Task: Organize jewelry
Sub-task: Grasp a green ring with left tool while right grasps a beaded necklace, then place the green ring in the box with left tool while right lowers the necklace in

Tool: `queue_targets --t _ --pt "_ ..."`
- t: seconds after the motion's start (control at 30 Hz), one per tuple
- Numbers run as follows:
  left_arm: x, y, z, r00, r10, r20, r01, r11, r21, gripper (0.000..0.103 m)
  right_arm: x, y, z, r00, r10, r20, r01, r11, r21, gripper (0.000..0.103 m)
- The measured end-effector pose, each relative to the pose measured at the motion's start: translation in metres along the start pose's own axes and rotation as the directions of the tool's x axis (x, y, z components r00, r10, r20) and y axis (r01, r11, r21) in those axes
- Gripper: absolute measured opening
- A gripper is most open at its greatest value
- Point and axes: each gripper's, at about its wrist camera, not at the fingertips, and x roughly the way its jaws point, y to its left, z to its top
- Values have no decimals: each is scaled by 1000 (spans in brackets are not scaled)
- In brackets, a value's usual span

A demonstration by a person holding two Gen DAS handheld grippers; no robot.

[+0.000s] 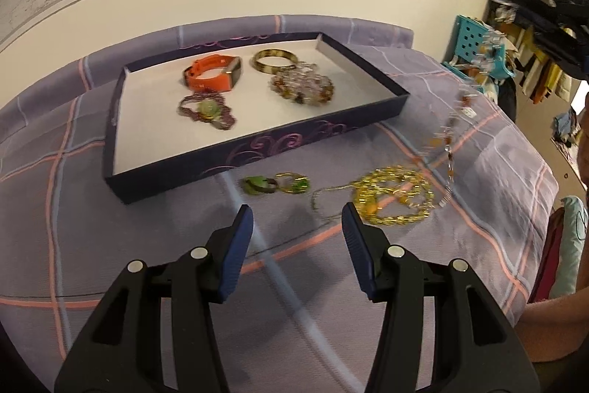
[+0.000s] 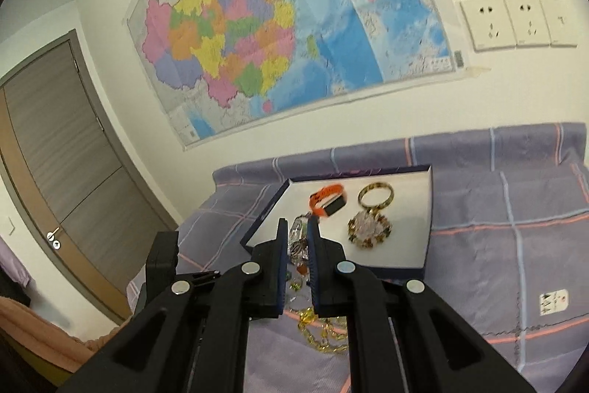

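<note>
A dark blue tray (image 1: 257, 150) with a white lining lies on the plaid bedspread. In it are an orange watch (image 1: 211, 72), a brown bangle (image 1: 274, 61), a cluster of clear and amber beads (image 1: 302, 85) and a purple bead necklace (image 1: 206, 109). In front of the tray lie green pieces (image 1: 276, 185) and a gold chain necklace (image 1: 394, 199). My left gripper (image 1: 296, 214) hovers open over the bedspread near them, holding nothing. My right gripper (image 2: 297, 221) is shut on a crystal bead necklace (image 2: 299, 242). That necklace (image 1: 451, 124) hangs blurred to the right of the tray.
The bedspread (image 2: 515, 245) runs back to a wall with a large map (image 2: 276, 24) and sockets (image 2: 515, 21). A door (image 2: 62, 153) stands at the left. Cluttered shelves (image 1: 533, 61) and a person's arm (image 1: 552, 319) are at the right.
</note>
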Motion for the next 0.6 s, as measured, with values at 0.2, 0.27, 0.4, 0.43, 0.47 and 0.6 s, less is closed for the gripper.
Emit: queue_targets --t 0.2,0.27,0.4,0.43,0.47,0.6 --pt "6 16 10 999 36 -13 -36 999 -23 48 -12 3 19 999 -9 47 10 999 -30 9" --pt "10 18 13 999 35 -23 -36 999 -25 45 -15 3 25 998 -15 63 18 999 -41 9" --pt "19 19 18 998 46 -35 -47 999 -6 44 -13 3 30 998 -17 63 20 999 -47 9" --pt "22 20 20 998 43 -41 -43 999 -7 42 -12 2 30 998 -15 58 17 999 -46 9" --pt "25 20 21 998 42 -46 -42 999 -3 39 -10 1 29 999 -17 52 20 999 -45 9" --pt "34 22 21 997 35 -73 -36 999 -11 24 0 -7 22 1000 -23 21 24 999 -23 9"
